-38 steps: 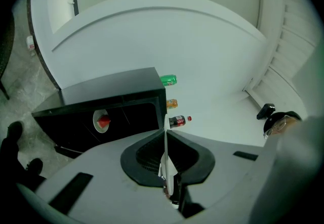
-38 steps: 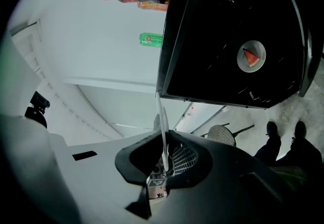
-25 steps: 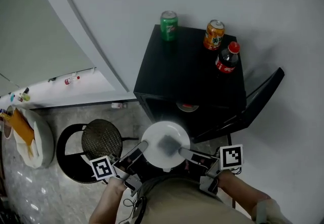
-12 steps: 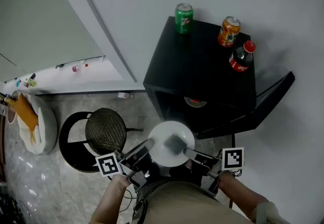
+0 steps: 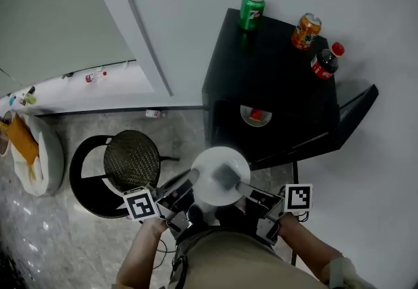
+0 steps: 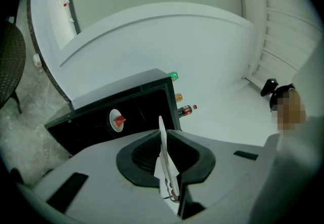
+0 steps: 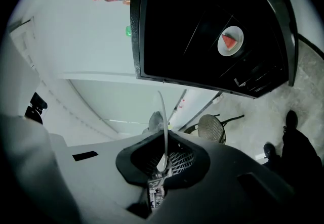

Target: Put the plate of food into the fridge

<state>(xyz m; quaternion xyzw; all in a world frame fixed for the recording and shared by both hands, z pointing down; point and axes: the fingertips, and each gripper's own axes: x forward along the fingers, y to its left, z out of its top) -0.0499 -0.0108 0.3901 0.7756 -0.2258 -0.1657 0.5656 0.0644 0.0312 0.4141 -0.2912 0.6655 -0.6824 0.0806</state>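
The one plate of food (image 5: 215, 167) is a round white plate held level between the two grippers, in front of the person and just short of the open fridge (image 5: 274, 72). A greyish portion (image 5: 226, 173) lies on it, too blurred to name.

The left gripper (image 5: 189, 181) has its jaws pinched on the plate's left rim. In the left gripper view the rim stands edge-on, squeezed between the dark pads. The right gripper (image 5: 244, 187) has its jaws pinched in the same way on the opposite rim.

Straight ahead of both sets of jaws stands the single black mini fridge, with its door (image 5: 349, 118) swung open to the right. Inside it, beyond the jaws, a second, smaller white plate (image 5: 255, 115) carries one red wedge (image 7: 229, 41).

Three drinks stand on the fridge top, farther from the jaws than its open front. They are one green can (image 5: 251, 10), one orange can (image 5: 305, 30) and one cola bottle (image 5: 324, 62) with a red cap. All three are upright and apart from one another.

To the left of the left jaws stands one round black stool (image 5: 132, 162) with a mesh seat, on a grey marbled floor (image 5: 59, 242).
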